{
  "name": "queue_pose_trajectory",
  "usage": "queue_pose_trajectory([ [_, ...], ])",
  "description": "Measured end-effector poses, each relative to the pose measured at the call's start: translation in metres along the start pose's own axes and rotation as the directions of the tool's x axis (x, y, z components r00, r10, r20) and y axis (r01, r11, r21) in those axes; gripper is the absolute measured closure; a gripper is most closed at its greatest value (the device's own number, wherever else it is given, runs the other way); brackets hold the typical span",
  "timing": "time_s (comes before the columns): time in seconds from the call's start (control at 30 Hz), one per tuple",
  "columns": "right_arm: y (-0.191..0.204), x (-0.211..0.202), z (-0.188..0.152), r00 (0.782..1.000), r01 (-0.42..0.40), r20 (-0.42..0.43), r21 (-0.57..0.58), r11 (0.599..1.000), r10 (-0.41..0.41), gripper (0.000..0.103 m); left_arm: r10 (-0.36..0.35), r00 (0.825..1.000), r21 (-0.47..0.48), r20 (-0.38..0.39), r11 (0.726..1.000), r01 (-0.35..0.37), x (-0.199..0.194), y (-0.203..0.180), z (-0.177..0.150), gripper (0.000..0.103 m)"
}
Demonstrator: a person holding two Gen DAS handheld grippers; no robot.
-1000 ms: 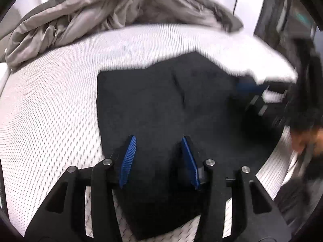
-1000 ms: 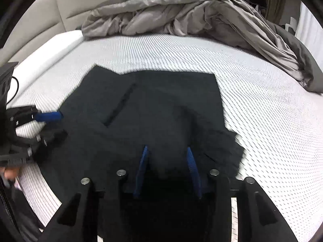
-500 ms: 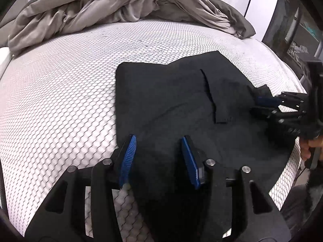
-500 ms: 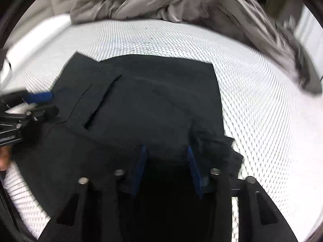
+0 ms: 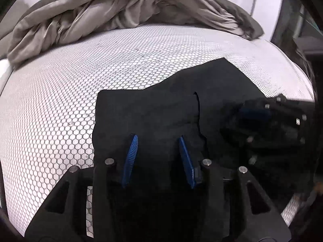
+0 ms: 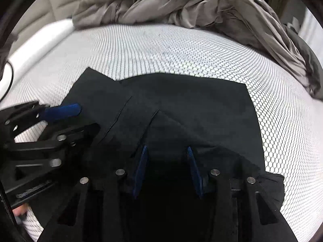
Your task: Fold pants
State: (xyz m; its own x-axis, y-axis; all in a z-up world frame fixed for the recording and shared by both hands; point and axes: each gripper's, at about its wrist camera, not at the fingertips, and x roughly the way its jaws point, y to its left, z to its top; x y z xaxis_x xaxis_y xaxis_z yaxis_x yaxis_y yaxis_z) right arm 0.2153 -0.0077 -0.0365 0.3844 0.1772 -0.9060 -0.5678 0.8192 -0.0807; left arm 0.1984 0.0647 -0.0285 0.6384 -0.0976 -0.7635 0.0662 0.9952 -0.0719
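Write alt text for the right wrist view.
The right gripper hangs with blue pads apart over black pants spread on a white honeycomb-patterned mattress. The left gripper reaches in at left; a rumpled grey duvet lies behind.

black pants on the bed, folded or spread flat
Folded, partly. The black pants lie in overlapping layers on the mesh mattress, with layered edges crossing the middle; the near end bunches up.
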Motion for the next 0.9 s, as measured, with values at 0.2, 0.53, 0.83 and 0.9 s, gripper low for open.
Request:
queue_pose_trajectory([
  [0.2, -0.052, -0.02, -0.023, 1.0, -0.017, -0.018, 0.045, 0.999, 0.017, 0.062, -0.071, 0.997, -0.043, -0.039, 0.997, 0.069, -0.017, 0.033, -0.009, 0.063],
  [0.53, -0.019, -0.02, 0.005, 0.996, -0.062, 0.075, 0.089, 0.994, 0.055, 0.059, -0.005, 0.998, -0.129, 0.056, 0.992, 0.012, -0.013, 0.034, 0.031, 0.063],
  [0.83, -0.032, -0.01, -0.009, 0.991, 0.124, -0.035, -0.038, 0.992, -0.125, 0.059, 0.04, 0.999, -0.061, -0.031, 0.997, -0.042, 0.007, 0.033, 0.016, 0.06],
  [0.9, -0.042, -0.022, -0.018, 0.999, 0.053, -0.004, -0.017, 0.998, -0.053, 0.06, 0.046, 0.999, -0.051, -0.02, 0.998, -0.047, -0.013, 0.029, 0.009, 0.06],
])
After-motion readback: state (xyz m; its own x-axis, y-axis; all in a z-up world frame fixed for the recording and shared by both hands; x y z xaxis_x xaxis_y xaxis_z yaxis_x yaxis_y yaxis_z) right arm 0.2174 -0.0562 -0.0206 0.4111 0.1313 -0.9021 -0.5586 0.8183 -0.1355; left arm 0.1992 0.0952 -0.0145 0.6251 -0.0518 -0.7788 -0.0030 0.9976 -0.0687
